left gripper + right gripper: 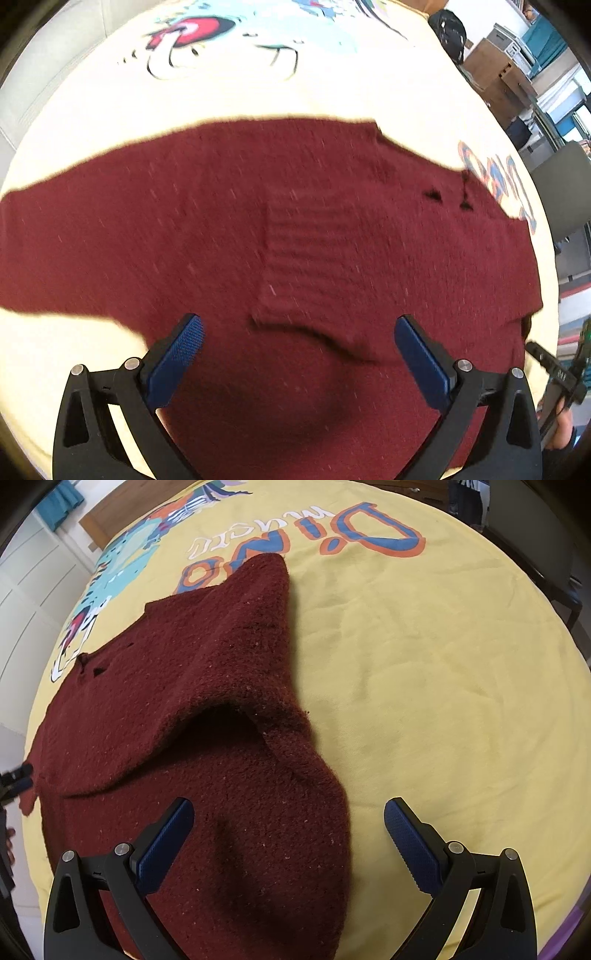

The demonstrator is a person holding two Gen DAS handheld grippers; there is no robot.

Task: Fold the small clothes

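Lying on the yellow printed cloth (pixel 424 664), the maroon knit garment (pixel 207 709) spreads toward nine o'clock; left claw (pixel 299 354) and right claw (pixel 288 834) both gape wide, holding nothing.

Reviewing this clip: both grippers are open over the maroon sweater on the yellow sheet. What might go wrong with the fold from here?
1. The maroon sweater has a raised pocket of fabric in the right wrist view; folding over it would likely trap a lump.
2. The open right gripper straddles the sweater's edge, so closing may also pinch the yellow sheet.
3. The open left gripper hangs over a ridge mid-cloth; gripping there could bunch it.
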